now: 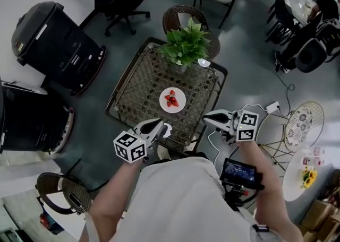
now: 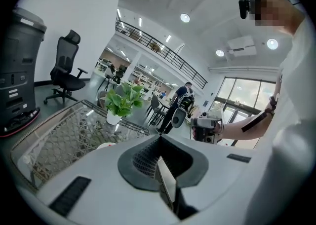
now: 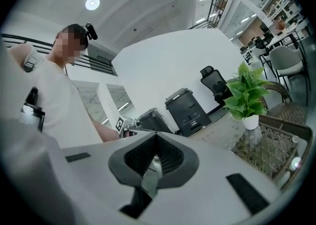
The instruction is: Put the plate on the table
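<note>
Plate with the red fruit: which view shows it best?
Head view: the plate lies whole on the table, seen from above. Left gripper view shows only its rim; right gripper view shows none.

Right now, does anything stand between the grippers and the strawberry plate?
Nothing visible does. Only bare table separates the plate from the left gripper and right gripper; the potted plant stands beyond it.

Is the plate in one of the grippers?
No, the plate lies on the table, apart from the left gripper and the right gripper, which are both shut and empty.
</note>
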